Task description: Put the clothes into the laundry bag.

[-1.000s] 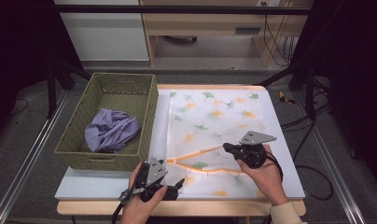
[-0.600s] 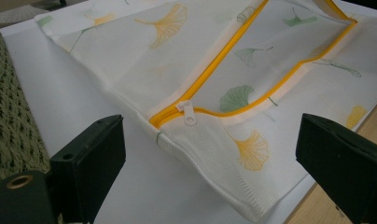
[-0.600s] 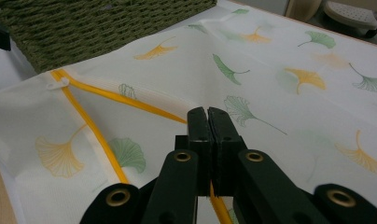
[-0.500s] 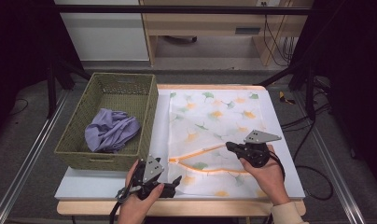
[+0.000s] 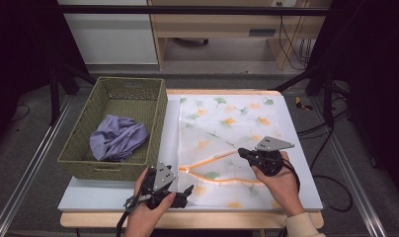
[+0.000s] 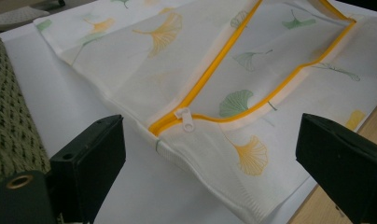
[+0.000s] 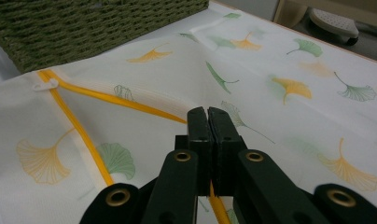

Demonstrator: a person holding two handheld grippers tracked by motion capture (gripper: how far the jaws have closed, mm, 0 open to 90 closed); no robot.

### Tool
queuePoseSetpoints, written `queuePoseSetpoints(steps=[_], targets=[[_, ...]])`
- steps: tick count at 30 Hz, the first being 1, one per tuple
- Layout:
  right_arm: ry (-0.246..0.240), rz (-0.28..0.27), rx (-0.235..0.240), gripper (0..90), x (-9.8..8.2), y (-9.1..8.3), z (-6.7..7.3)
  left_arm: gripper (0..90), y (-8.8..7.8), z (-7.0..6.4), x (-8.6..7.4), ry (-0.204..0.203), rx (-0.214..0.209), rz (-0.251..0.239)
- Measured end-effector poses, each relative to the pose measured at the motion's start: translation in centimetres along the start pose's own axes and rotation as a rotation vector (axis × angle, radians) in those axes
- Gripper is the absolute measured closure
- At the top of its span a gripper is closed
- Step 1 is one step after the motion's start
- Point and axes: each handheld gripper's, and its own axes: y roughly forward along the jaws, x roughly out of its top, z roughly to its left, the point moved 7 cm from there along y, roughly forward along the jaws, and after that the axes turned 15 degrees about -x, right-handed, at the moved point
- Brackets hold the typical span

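A white mesh bag (image 5: 227, 123) printed with ginkgo leaves lies flat on the table, its orange zipper partly open. The white zipper pull (image 6: 185, 122) sits at the bag's front left corner, also seen as the pull (image 7: 44, 85). My left gripper (image 5: 183, 181) is low at that corner and open, its jaws wide apart on either side of the pull without touching it. My right gripper (image 5: 240, 152) is shut on the upper zipper edge of the bag; the orange tape runs in between its closed jaws (image 7: 207, 112).
A green woven basket (image 5: 79, 163) stands left of the bag with a crumpled purple cloth (image 5: 116, 138) inside. The basket wall (image 6: 9, 135) is close beside my left jaw. The wooden table edge (image 5: 212, 219) runs just below both hands.
The left hand has shifted slightly by the bag's front left corner. The right gripper has kept still, shut on the zipper edge.
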Motion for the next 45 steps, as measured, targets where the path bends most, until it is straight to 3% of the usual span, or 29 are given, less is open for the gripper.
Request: queuePoseSetpoints(steps=[6, 9, 11, 15, 19, 25, 29, 31, 36, 45], targets=[[-0.003, 0.01, 0.009, 88.8, -0.4, 0.3, 0.3, 6.8, -1.4, 1.2, 1.6, -0.034, 0.004, 0.026], [-0.008, 0.016, 0.012, 88.8, -0.6, 0.4, 0.3, 6.3, -2.4, 2.2, 2.4, -0.031, 0.022, 0.054], [-0.002, 0.015, 0.016, 88.8, -0.7, 0.4, 0.3, 6.3, -3.2, 2.8, 3.1, -0.058, 0.006, 0.05], [-0.011, 0.021, 0.013, 88.7, -1.0, 0.3, 0.4, 5.7, -5.3, 4.2, 4.7, -0.013, 0.044, 0.103], [-0.008, 0.019, 0.013, 88.7, -1.0, 0.3, 0.3, 5.6, -7.3, 6.1, 6.0, -0.007, 0.094, 0.129], [-0.009, 0.023, 0.014, 88.7, -1.0, 0.5, 0.5, 5.8, -9.6, 10.3, 7.5, -0.044, 0.17, 0.148], [-0.008, 0.02, 0.013, 88.7, -1.0, 0.4, 0.5, 6.3, -10.1, 13.1, 7.6, -0.083, 0.204, 0.175], [-0.008, 0.021, 0.012, 88.7, -1.0, 0.3, 0.4, 6.4, -10.0, 14.2, 7.6, -0.117, 0.197, 0.167], [-0.005, 0.024, 0.012, 88.7, -1.1, 0.4, 0.2, 6.9, -9.9, 17.3, 7.3, -0.166, 0.253, 0.15], [-0.01, 0.03, 0.013, 88.6, -1.3, 0.4, 0.3, 9.3, -8.9, 22.1, 4.5, -0.204, 0.302, 0.218]])
